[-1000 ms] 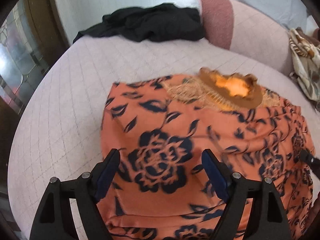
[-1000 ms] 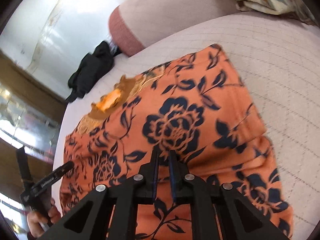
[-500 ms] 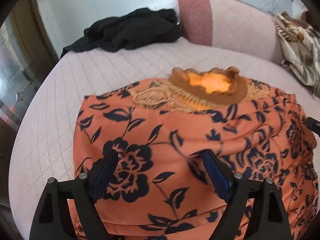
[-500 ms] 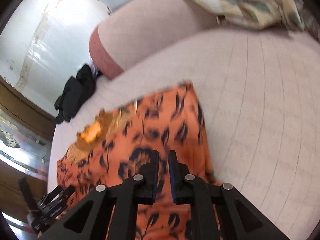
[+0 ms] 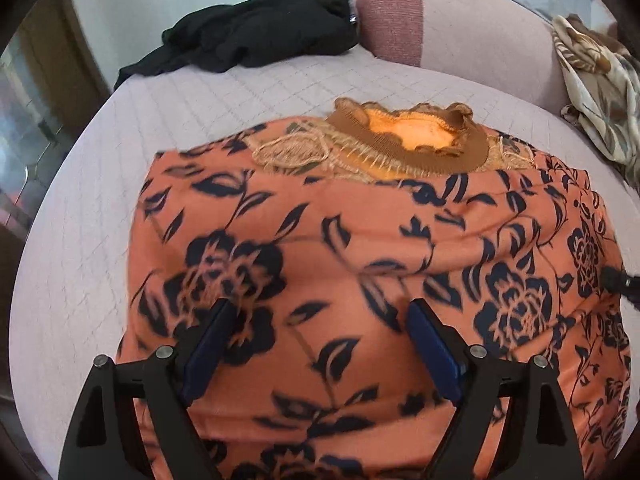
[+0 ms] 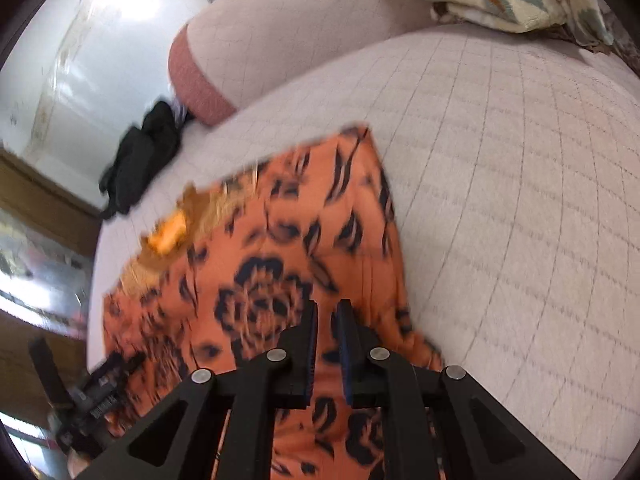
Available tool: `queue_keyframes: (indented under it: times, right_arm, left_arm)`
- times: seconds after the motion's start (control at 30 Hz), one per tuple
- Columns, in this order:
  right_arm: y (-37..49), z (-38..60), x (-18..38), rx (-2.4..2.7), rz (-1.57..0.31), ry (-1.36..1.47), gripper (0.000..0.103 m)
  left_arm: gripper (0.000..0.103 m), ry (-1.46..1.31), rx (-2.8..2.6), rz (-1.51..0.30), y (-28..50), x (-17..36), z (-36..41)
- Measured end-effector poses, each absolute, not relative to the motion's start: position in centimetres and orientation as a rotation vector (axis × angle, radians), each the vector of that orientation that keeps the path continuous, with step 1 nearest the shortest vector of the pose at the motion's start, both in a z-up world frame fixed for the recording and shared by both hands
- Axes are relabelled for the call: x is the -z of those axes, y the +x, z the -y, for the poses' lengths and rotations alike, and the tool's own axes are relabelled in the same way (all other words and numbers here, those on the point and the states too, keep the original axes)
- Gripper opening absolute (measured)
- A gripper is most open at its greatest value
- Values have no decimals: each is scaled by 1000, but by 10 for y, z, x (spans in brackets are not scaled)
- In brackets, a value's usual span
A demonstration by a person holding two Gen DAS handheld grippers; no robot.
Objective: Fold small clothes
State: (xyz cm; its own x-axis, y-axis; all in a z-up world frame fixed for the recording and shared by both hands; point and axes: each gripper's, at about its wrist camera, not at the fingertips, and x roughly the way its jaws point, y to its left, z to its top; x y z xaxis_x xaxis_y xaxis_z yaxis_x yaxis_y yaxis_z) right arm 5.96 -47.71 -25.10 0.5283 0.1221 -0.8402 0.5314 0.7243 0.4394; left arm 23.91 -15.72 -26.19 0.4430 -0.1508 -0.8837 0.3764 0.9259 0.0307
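1. The left gripper (image 5: 318, 316) hangs over the orange floral garment (image 5: 360, 248) with its blue-padded fingers (image 5: 208, 340) spread wide; nothing is caught between them.
2. The right gripper (image 6: 327, 324) has its jaws pressed nearly together, only a thin gap left. Orange cloth shows behind and below the tips, but I cannot tell whether any of it is pinched.
3. The orange floral garment (image 6: 272, 280) lies spread on the quilted pale pink bed (image 5: 100, 220), its brown knit collar (image 5: 412, 148) at the far end, with tan embroidery just beside it.
4. In the right wrist view the garment's right edge runs straight, with bare bed (image 6: 520, 220) beyond it.
5. The left gripper (image 6: 96, 392) also shows at that view's lower left, blurred, beside the cloth.
6. A black garment (image 5: 248, 36) lies crumpled at the far edge of the bed, well apart from the orange one.
7. A pink bolster (image 5: 392, 8) sits beside the black garment, and a patterned cream fabric (image 5: 596, 92) lies at the far right.
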Motion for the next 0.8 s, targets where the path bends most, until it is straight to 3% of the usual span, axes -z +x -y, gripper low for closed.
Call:
queue_keyframes:
  times: [0.37, 0.73, 0.8]
  right_arm:
    - [25, 432, 232, 165, -969, 779, 15]
    - [-7, 365, 257, -4, -1147, 732, 15]
    - [-17, 356, 255, 3, -1112, 703, 16]
  left_arm:
    - [88, 201, 344, -1068, 177, 254, 133]
    - [88, 355, 399, -1051, 110, 265, 137]
    - [88, 321, 415, -1065, 100, 265, 126]
